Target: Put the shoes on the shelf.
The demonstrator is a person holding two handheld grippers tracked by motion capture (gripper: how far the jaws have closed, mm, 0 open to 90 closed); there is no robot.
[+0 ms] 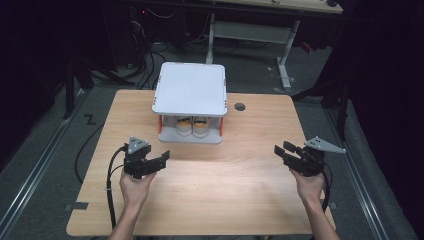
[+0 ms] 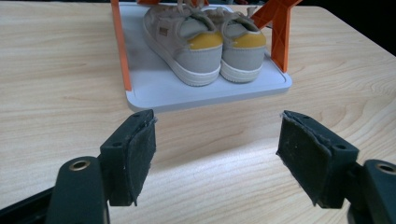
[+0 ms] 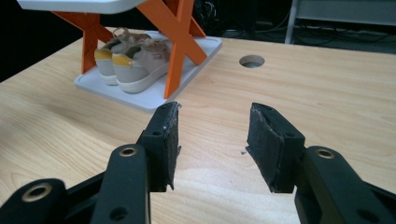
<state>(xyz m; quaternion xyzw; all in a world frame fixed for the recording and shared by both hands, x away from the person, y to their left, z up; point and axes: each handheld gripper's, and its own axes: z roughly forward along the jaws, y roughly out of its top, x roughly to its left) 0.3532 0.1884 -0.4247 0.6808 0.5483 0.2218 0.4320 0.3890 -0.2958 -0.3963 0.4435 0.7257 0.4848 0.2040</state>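
From the high view, the left gripper (image 1: pixel 161 159) at seven o'clock and the right gripper (image 1: pixel 281 150) at four o'clock hover over the table (image 1: pixel 210 200), both spread with nothing between the jaws, well apart from the pair of shoes (image 1: pixel 192 126) on the rack's (image 1: pixel 190 90) lower shelf at twelve o'clock. In the left gripper view the jaws stand wide over bare wood, the shoes (image 2: pixel 205 42) ahead at twelve o'clock. In the right gripper view the jaws gape empty, the shoes (image 3: pixel 130 60) at eleven o'clock.
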